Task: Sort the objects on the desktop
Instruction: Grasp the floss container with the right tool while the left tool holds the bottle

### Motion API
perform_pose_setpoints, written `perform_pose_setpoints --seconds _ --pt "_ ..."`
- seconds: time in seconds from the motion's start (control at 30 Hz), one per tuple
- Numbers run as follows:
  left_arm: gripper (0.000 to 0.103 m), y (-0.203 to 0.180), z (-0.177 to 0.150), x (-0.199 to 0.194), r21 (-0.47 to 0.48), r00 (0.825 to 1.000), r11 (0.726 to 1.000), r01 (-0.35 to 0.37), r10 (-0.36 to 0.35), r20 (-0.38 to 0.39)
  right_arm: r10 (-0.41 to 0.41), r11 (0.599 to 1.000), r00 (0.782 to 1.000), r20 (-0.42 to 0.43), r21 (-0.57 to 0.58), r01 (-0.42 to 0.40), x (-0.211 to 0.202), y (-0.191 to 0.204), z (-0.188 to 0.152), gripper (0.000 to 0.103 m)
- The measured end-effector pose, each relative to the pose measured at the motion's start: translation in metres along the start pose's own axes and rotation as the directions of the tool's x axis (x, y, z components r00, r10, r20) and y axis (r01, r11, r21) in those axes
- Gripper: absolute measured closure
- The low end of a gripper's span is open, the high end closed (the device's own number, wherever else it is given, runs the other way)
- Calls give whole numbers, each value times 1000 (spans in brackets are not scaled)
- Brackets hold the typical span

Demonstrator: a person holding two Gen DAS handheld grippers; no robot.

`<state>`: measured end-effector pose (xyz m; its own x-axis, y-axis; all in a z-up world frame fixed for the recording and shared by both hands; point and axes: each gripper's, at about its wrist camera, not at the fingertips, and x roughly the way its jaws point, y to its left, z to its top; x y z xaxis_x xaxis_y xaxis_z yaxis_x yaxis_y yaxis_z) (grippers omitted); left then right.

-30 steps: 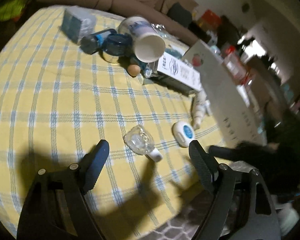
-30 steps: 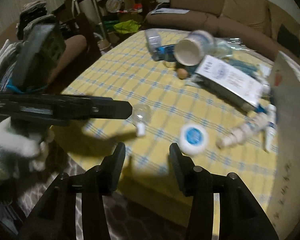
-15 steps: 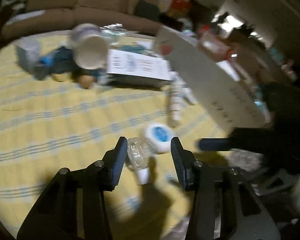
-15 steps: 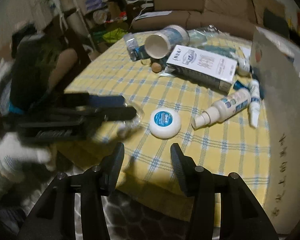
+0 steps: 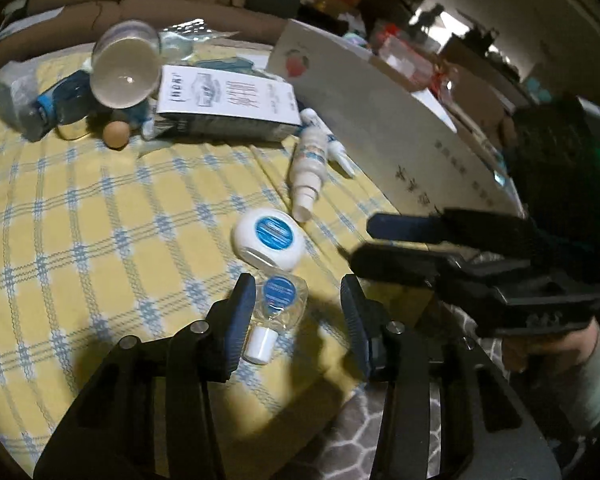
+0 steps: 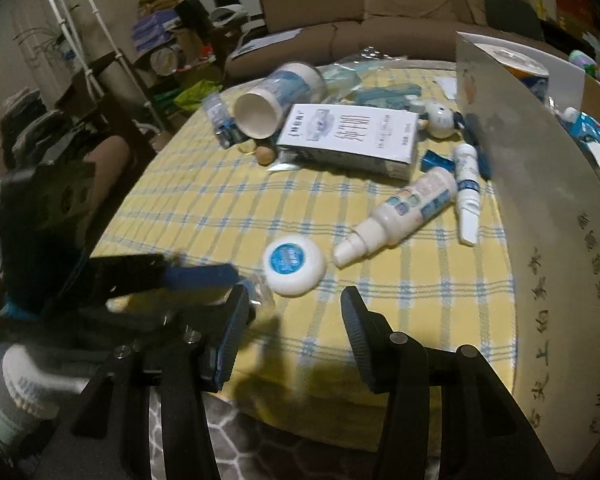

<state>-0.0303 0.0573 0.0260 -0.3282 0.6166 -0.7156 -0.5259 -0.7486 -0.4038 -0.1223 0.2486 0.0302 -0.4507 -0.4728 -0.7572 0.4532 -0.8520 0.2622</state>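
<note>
**Now: left gripper straddles the little clear bottle at the table's near edge**

Right now the left gripper (image 5: 298,300) hangs low over the yellow plaid tablecloth (image 5: 100,220), jaws parted, with one small clear bottle (image 5: 278,310) lying between its fingers, close to the left finger, white cap pointing back toward the camera. Whether that finger touches the bottle I cannot tell; the other finger stands clear of it. Just beyond the bottle lies one round white floss case (image 5: 269,238) with a blue label, almost touching it.

Over on the right, the right gripper (image 6: 292,312) hovers at the table edge, jaws also apart and gripping nothing. From its camera the left gripper comes in from the left side, blurred, with the bottle only partly seen.

Count the rest: one white spray bottle (image 6: 400,216) on its side near the floss case, one slim white tube (image 6: 467,196) beside it, one flat white printed box (image 6: 350,138) further back, one paper cup (image 6: 270,102) tipped over with its mouth toward us, one small brown egg-like ball (image 6: 265,155) just below the cup, and one small white figurine (image 6: 440,118) past the box. A dark blue bottle (image 5: 60,98) and a grey pack (image 5: 14,96) sit at the far left of the left wrist view. One large white board with printed characters (image 6: 540,208) stands along the table's right side.
</note>
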Motion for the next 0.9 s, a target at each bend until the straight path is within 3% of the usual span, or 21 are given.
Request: perform_pose_setpoints --seconds 0.13,0.27,0.37,0.47,0.53,0.6,0.73,0.9 --pt "36 2 1 -6 8 996 996 -89 89 22 -8 999 1000 -4 40 8 1 -11 1 53" --pt "36 7 -3 0 -5 997 997 -81 81 8 6 997 1000 4 76 -6 -1 -18 2 53" --pt "36 -9 -4 6 82 995 992 -100 100 3 14 995 1000 5 100 -15 -2 -21 2 53" --pt "46 -16 -7 16 121 993 986 -118 121 -11 21 993 1000 6 116 -22 -3 -24 2 53" --pt "62 -14 -7 18 111 993 987 -120 120 7 20 993 1000 8 116 -21 -3 -24 1 53" --pt "70 -6 -4 18 75 994 991 -110 110 9 19 993 1000 9 116 -20 -3 -23 1 53" --pt "70 3 -4 15 21 997 997 -74 74 8 17 994 1000 16 106 -18 -3 -23 2 53" --pt "70 10 -10 1 26 992 992 -125 125 5 16 998 1000 21 61 -17 3 -16 4 52"
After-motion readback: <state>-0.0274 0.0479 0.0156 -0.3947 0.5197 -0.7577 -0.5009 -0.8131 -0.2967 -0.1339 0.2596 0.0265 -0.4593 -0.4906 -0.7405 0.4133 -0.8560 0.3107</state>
